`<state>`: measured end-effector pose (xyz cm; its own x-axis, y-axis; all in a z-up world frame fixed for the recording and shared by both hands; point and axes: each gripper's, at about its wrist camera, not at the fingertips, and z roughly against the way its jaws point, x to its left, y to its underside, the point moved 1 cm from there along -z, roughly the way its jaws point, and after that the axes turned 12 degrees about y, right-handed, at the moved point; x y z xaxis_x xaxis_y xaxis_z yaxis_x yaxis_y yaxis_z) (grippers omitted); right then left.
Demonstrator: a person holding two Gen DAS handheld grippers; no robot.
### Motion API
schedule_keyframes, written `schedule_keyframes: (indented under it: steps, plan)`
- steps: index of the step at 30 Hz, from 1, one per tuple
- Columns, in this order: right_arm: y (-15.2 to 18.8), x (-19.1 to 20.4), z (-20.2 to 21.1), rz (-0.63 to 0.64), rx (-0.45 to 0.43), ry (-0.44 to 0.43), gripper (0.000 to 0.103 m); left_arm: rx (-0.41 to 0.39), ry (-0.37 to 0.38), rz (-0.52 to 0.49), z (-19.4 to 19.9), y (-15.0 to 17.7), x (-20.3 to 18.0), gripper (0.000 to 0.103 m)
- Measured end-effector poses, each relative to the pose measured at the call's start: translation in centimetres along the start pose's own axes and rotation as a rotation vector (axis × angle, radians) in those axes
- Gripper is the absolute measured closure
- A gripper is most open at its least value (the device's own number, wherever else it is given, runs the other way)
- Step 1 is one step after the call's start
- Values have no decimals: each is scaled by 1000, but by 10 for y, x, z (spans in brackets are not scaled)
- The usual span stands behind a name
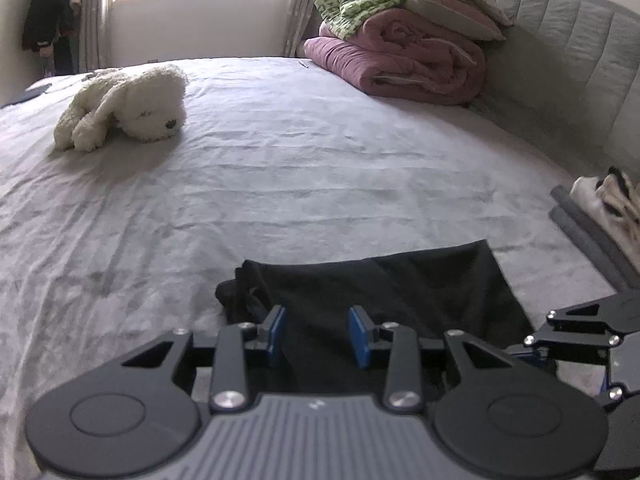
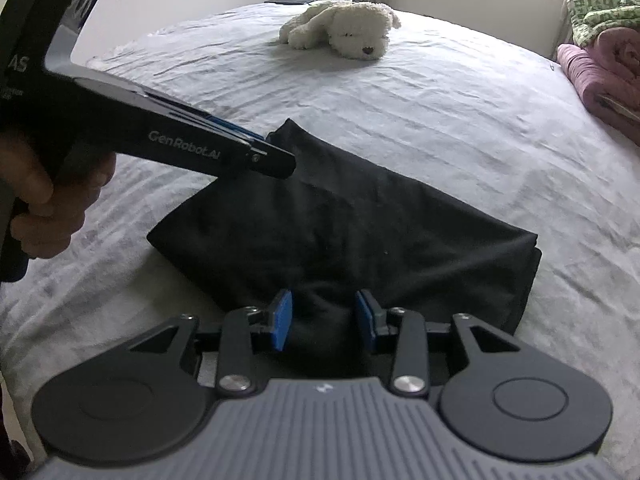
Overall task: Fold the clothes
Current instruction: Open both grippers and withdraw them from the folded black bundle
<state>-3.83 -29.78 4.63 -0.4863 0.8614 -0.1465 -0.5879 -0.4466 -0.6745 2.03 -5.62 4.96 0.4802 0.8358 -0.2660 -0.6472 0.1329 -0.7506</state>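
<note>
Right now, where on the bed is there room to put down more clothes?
The bare sheet between the black garment, plush dog and pink quilt is free. It is crowded by the headboard, where bedding is piled, and around the garment under both grippers.

Folded black garment (image 2: 340,224) flat on bed

Open grey wrinkled bedsheet (image 1: 300,168) is seen across mid-frame. The upper left is blocked by a white plush dog (image 1: 128,108), the upper right by stacked pink and green quilts (image 1: 400,48).
</note>
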Motion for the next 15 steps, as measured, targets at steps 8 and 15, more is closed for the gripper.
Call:
schedule_keyframes:
  steps: [8,15]
  plan:
    - [4,-3,7,-7,1,8,63,19,8,-83,6,15,-14,67]
    - [4,-1,8,8,-5,14,63,31,23,-76,9,22,-15,67]
